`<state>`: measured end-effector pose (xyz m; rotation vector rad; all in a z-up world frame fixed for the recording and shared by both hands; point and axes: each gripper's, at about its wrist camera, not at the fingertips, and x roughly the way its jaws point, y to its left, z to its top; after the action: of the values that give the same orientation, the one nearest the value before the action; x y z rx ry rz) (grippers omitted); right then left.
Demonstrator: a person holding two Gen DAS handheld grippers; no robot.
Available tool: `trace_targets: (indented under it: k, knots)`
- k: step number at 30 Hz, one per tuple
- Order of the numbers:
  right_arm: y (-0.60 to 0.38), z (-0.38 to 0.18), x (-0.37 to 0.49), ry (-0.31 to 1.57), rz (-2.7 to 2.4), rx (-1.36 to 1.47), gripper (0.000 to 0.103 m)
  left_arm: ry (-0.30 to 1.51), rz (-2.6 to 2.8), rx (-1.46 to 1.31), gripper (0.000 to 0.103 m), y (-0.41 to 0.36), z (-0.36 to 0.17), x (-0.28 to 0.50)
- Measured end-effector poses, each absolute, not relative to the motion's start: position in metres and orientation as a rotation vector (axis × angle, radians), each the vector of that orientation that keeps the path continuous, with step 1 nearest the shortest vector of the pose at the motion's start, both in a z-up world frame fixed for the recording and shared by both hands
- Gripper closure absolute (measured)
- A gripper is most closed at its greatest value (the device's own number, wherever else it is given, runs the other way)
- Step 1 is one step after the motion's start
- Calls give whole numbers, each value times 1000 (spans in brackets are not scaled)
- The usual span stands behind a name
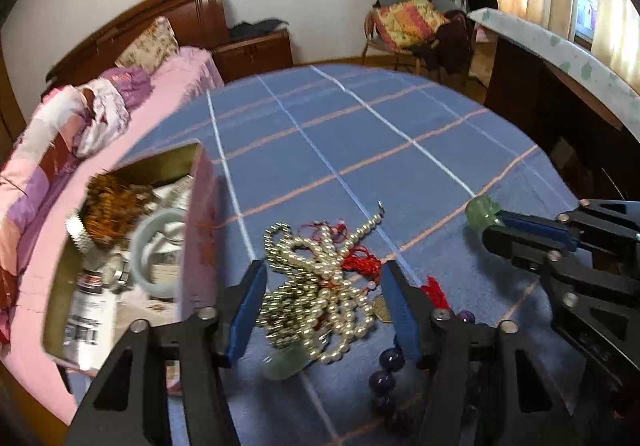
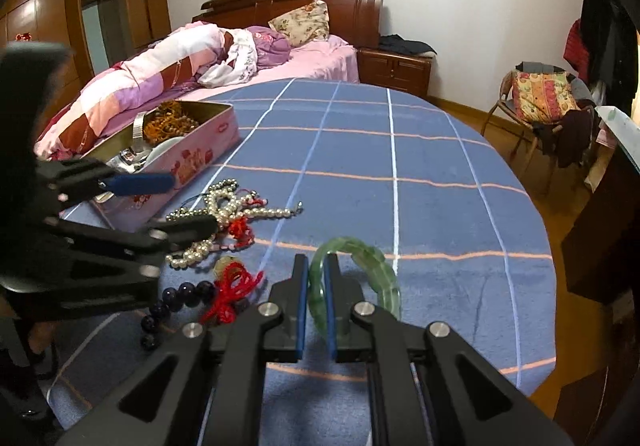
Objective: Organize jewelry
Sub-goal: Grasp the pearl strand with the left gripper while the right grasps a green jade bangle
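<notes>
Translucent green stone bangle [image 2: 360,278] lies on the blue checked tablecloth [image 2: 440,206], clamped by the right gripper [image 2: 316,266]. At ten o'clock, tangled pearl necklaces [image 1: 324,286] sit between the left gripper's [image 1: 324,270] parted jaws. Pink tin box [image 2: 188,162] beyond.

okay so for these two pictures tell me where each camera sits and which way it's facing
Left wrist: on the left gripper, angled down at the pearl tangle on the blue cloth; open fingers frame it, and the right gripper enters from the right.
Right wrist: on the right gripper, facing the bed; fingers shut on the green bangle; the left gripper shows at left.
Shared: pearls, cloth, pink tin, bed.
</notes>
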<state>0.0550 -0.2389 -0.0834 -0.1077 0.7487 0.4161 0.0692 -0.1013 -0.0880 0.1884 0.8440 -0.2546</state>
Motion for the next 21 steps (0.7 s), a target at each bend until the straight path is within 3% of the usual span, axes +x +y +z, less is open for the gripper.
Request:
trace_targets:
  k: [2,5,8,21]
  knots:
    - [-242,-82,55,745,415,-101,93,892,-263,173,72,-104,-98,77]
    - [-247,-80,55,738,413,-86,93,908,-265,165,91,-104,-102,78]
    - [-250,-79,54,730,411,-75,93,881,-267,158,98,-102,-92,68]
    - [-254,-62,51,682,406,-58,93,733,-305,85,98,-77,-28,42]
